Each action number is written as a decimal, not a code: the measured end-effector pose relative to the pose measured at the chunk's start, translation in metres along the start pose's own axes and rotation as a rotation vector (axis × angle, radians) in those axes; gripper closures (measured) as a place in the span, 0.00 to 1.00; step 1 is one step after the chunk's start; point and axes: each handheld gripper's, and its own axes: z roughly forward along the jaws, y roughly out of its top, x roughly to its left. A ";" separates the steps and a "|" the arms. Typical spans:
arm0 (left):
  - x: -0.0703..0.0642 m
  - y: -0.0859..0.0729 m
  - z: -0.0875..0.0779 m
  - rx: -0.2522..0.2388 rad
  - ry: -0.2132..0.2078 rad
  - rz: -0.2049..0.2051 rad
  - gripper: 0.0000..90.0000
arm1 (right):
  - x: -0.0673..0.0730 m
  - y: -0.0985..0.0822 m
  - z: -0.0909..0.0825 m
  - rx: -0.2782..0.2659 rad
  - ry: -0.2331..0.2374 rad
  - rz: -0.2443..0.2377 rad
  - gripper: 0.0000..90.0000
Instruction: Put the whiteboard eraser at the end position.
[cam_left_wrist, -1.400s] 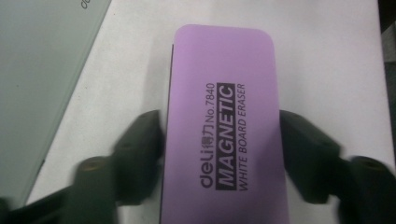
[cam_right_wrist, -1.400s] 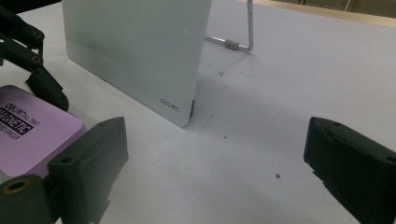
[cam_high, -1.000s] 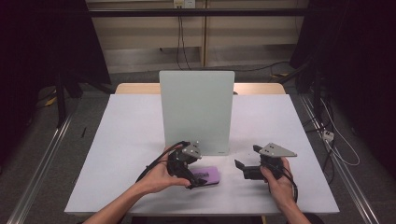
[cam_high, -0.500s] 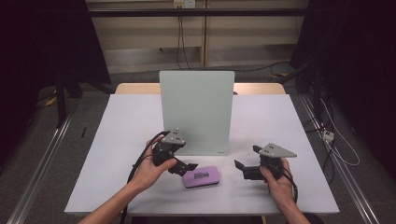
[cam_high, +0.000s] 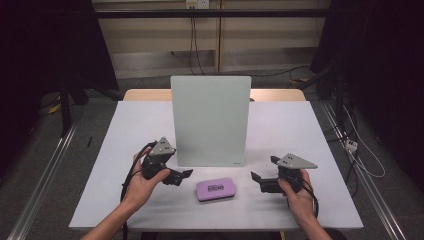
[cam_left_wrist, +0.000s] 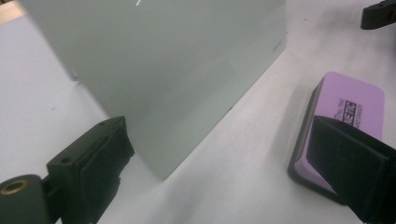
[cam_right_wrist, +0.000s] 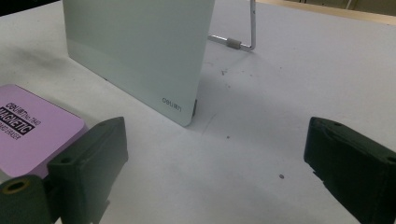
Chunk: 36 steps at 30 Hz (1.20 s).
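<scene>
Purple rectangular magnetic eraser (cam_high: 215, 189) with a dark felt underside now lies flat and free on the white desk (cam_high: 310, 130), just in front of the upright pale-green glass whiteboard panel (cam_high: 210, 120). A second ago the left hand-held gripper (cam_high: 184, 173) sat right over the eraser; half a second ago it had lifted off toward the left, and it has since settled beside the eraser's left end, apart from it. In the left gripper view its jaws stand wide apart with nothing between them, the eraser (cam_left_wrist: 348, 121) lying behind the right-hand jaw. The right hand-held gripper (cam_high: 256, 179) has not moved across the three moments; it rests on the desk off the eraser's right end, jaws spread wide and empty, with the eraser (cam_right_wrist: 32, 135) at the left edge of its own view and the board's wire stand (cam_right_wrist: 243, 37) beyond. Judgement: the eraser has just been released, so the put-down step looks finished. Board face reads clean from above; whether wiping was part of the work cannot be told.
</scene>
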 end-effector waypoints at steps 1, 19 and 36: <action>0.001 -0.002 -0.002 -0.002 0.014 0.004 0.07 | 0.000 0.000 0.000 0.000 0.000 0.000 0.07; 0.023 -0.034 -0.042 -0.072 0.122 -0.083 0.07 | 0.000 -0.001 -0.002 0.002 -0.010 0.004 0.07; 0.023 -0.071 -0.052 -0.123 0.157 -0.185 0.07 | -0.003 -0.004 -0.006 0.000 -0.027 0.014 0.07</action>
